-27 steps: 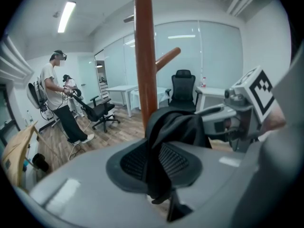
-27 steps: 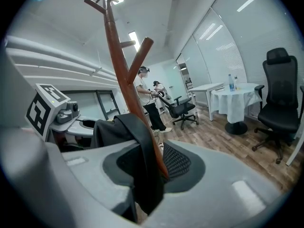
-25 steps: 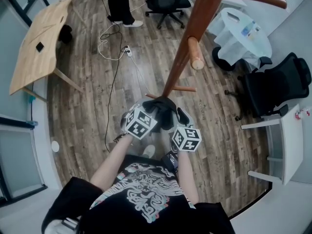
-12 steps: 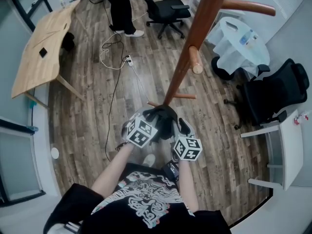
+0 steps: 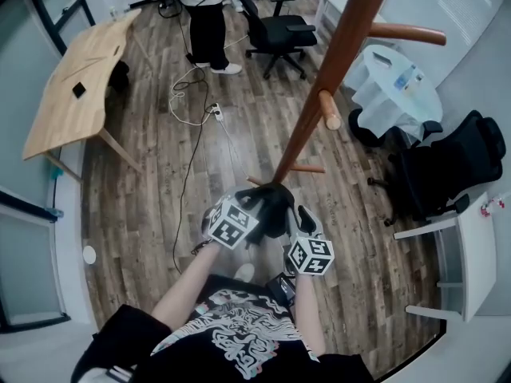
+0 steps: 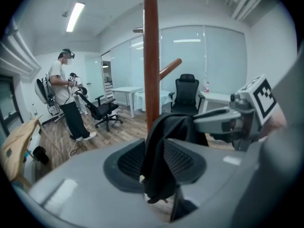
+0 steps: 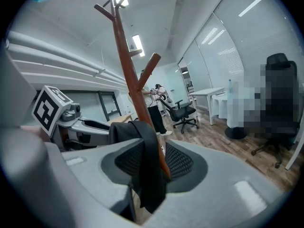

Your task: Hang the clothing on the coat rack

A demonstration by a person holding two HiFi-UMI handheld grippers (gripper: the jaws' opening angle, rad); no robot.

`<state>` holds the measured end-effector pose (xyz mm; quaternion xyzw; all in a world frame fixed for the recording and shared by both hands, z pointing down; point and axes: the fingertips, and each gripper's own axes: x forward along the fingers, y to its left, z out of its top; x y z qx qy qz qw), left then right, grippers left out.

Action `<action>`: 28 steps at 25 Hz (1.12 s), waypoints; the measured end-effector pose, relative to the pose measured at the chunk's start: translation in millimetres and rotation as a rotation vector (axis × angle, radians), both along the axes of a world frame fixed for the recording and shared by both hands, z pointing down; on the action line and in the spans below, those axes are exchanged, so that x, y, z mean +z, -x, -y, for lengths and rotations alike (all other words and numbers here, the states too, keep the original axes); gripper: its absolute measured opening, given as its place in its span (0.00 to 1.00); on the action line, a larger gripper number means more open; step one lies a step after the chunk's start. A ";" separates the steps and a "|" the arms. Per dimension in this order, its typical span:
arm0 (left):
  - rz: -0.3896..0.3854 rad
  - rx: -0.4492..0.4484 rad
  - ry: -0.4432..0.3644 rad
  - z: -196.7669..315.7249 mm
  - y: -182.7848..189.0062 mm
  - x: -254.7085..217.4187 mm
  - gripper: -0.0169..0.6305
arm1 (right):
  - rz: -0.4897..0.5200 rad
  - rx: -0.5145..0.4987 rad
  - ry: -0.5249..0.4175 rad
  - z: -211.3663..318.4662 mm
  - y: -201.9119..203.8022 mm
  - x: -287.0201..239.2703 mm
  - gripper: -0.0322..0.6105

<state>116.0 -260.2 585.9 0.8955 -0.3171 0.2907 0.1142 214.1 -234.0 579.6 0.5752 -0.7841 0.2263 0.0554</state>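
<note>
A black garment [image 5: 270,204] is bunched between my two grippers, close to the brown coat rack's pole [image 5: 327,86]. In the left gripper view the garment [image 6: 164,151] hangs loosely between the pads of the left gripper [image 6: 154,163], with pad mesh showing on both sides. The right gripper view shows the same: the cloth [image 7: 145,160] droops in the gap of the right gripper [image 7: 152,163] in front of the pole [image 7: 126,56]. Both pairs of jaws have just been opening with the garment between them. What carries the cloth I cannot tell.
A person [image 5: 206,14] stands at the back near a black office chair [image 5: 279,26]. A wooden table [image 5: 76,86] is at the left, with cables [image 5: 188,110] on the floor. A cloth-covered round table [image 5: 399,78], another black chair [image 5: 447,158] and a white desk [image 5: 479,246] stand at the right.
Both grippers and the garment stay by the rack's pole. Only the head view has shifted a little.
</note>
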 end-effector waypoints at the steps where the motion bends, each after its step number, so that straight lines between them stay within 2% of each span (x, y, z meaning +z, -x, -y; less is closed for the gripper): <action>1: -0.005 0.003 0.002 -2.6 0.9 -0.1 0.19 | 0.005 -0.004 -0.007 -2.3 2.5 -0.9 0.26; 8: -0.031 0.012 -0.018 -11.4 -0.7 -10.3 0.19 | 0.011 -0.003 -0.027 -8.5 4.3 -4.8 0.26; 16: -0.074 0.006 -0.040 -20.2 8.6 -27.7 0.19 | -0.077 0.018 -0.111 -19.4 7.7 -29.2 0.25; 17: -0.084 0.001 -0.045 -22.1 10.4 -27.8 0.19 | -0.089 0.023 -0.121 -21.9 8.4 -30.8 0.22; 19: -0.103 -0.014 -0.078 -25.2 15.6 -34.1 0.13 | -0.106 0.034 -0.138 -27.5 10.2 -35.5 0.17; 20: -0.111 -0.022 -0.098 -26.6 18.1 -38.6 0.03 | -0.116 0.039 -0.149 -30.6 10.9 -38.8 0.16; 21: -0.120 -0.026 -0.111 -27.9 19.7 -42.0 0.01 | -0.130 0.045 -0.162 -33.3 11.1 -42.7 0.12; 23: -0.141 -0.021 -0.121 -30.7 19.9 -47.2 0.01 | -0.164 0.058 -0.194 -37.6 10.5 -51.7 0.06; 28: -0.201 0.012 -0.105 -40.9 20.4 -54.2 0.01 | -0.221 0.074 -0.251 -45.7 14.9 -70.7 0.05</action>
